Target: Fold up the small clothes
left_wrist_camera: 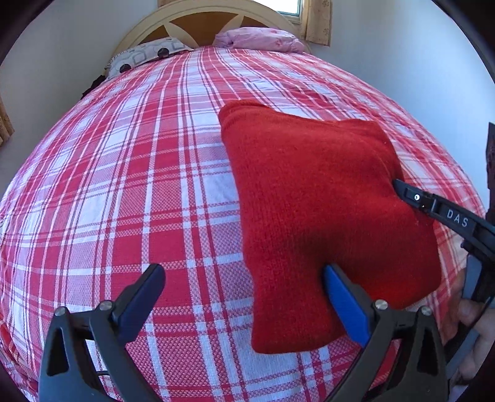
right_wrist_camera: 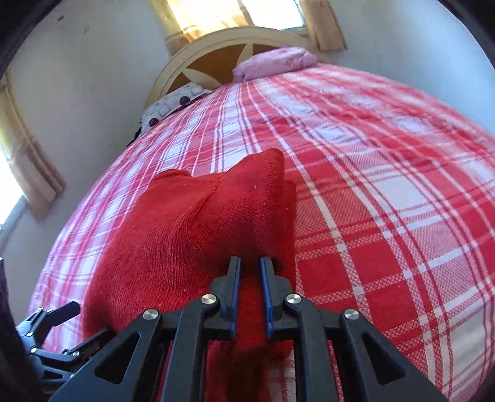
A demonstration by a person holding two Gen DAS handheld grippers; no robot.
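Bed [left_wrist_camera: 139, 185]: covered by a red-and-white plaid sheet [right_wrist_camera: 386, 201] that fills most of both views; a rounded cream headboard [left_wrist_camera: 198, 18] is seen at the far end.

Pillows: a pink one [left_wrist_camera: 260, 38] and a grey patterned one [left_wrist_camera: 145, 54], laid side by side against the headboard, well apart from the work.

Red knit garment [left_wrist_camera: 309, 201]: laid on the sheet near the foot of the bed, toward its right side in the left wrist view. One edge is raised off the sheet where it is pinched; a fold ridge is seen along its top in the right wrist view.

Left gripper [left_wrist_camera: 244, 278]: pointed steeply down at the sheet, jaws spread wide, nothing clamped. Its blue-padded right finger [left_wrist_camera: 346, 306] is placed against the garment's near edge; the other finger stands over bare sheet.

Right gripper [right_wrist_camera: 250, 263]: angled downward, jaws drawn nearly together with red knit pinched between the pads. Part of the holding hand [left_wrist_camera: 473, 334] is seen at the frame edge.
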